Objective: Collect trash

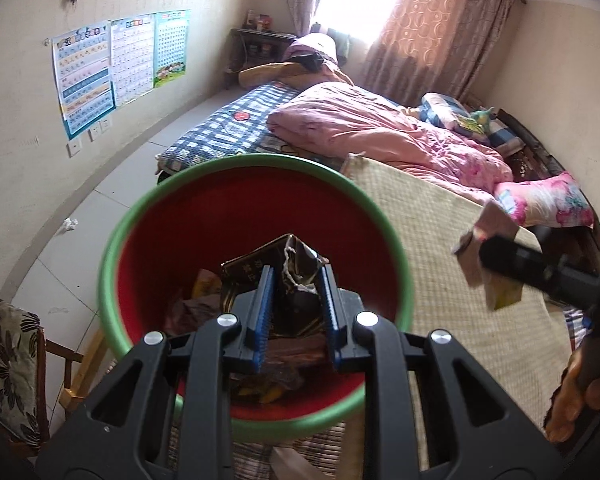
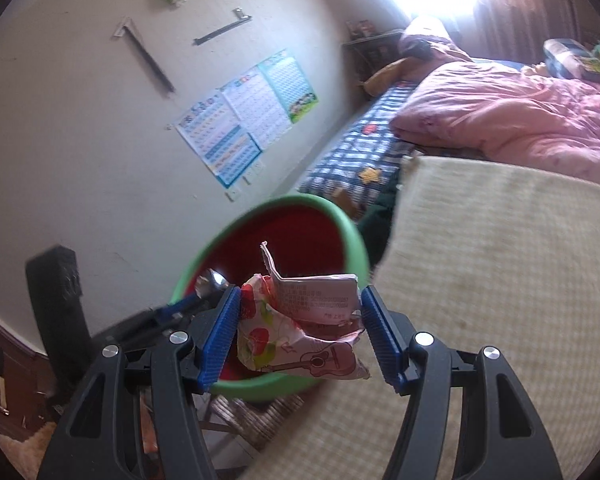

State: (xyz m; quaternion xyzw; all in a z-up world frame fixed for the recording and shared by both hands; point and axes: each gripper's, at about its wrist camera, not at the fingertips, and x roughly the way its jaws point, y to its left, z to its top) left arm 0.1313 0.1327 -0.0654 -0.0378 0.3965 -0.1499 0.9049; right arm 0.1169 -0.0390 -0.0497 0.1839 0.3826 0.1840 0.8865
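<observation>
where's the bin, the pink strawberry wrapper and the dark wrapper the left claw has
bin (image 1: 114,248): left wrist view, green rim on its left side
pink strawberry wrapper (image 2: 300,340): right wrist view, crumpled middle between the right claw's pads
dark wrapper (image 1: 296,276): left wrist view, part showing between the pads

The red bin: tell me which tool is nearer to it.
Left. The left tool, shut on a dark wrapper, is over the bin's mouth. The right tool, gripping a pink carton, is beside the rim, over the mat.
</observation>
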